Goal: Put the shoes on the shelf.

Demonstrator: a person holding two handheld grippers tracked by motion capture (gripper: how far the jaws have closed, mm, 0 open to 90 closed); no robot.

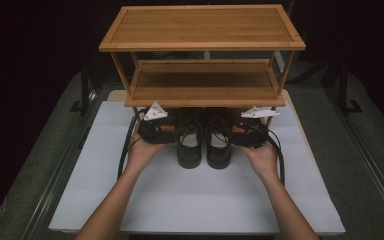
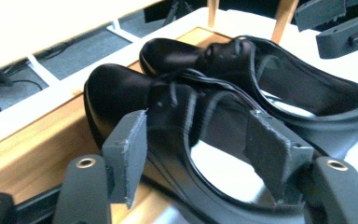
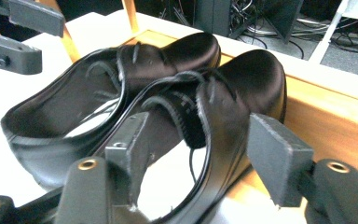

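Toes of black shoes [image 1: 203,145] hidden under wooden rack [image 1: 202,85]; forearms cut off at bottom edge

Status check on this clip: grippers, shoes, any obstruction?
Left gripper and right gripper each straddle a black shoe's side wall. Shoes paired, toes under wooden rack. No obstruction seen.

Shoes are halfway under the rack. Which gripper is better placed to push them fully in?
Neither clearly. The left gripper straddles the left shoe, the right gripper the right shoe, both level beneath the rack. Push together.
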